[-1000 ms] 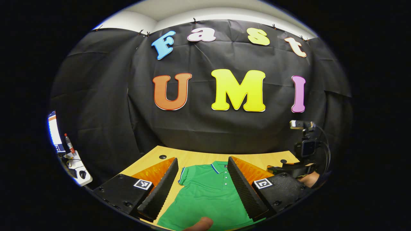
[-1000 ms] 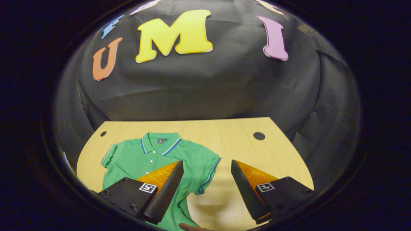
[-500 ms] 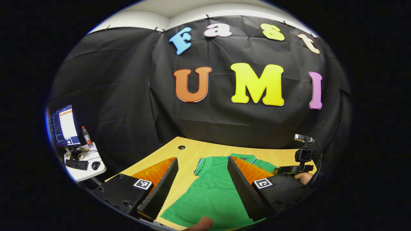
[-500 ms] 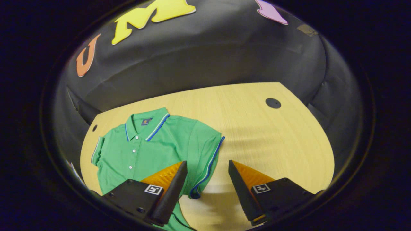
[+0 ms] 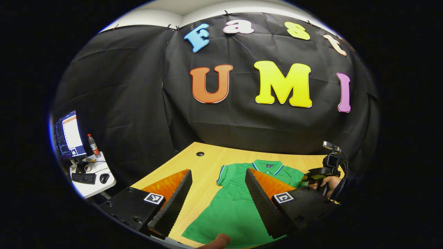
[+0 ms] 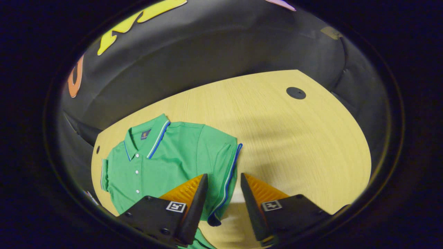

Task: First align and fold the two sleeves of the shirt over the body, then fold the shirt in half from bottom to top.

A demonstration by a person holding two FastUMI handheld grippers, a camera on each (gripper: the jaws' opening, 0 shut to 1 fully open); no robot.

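Observation:
A green polo shirt with blue-striped collar and cuffs lies flat, face up, on the wooden table. In the right gripper view my right gripper hangs low over the shirt's sleeve. Its jaws are narrowed but open, and the striped sleeve hem runs between them. In the left gripper view my left gripper stands wide open above the shirt, near the other sleeve. Farther right there, a hand holds the right gripper at the shirt's far side.
A round cable hole sits in the bare table to the right of the shirt, another one near the back left corner. Beyond the table's left side stands a small white desk with a monitor and a bottle.
The right gripper has dropped toward the sleeve and its jaws have narrowed around the striped hem. The left gripper has shifted left, still wide open.

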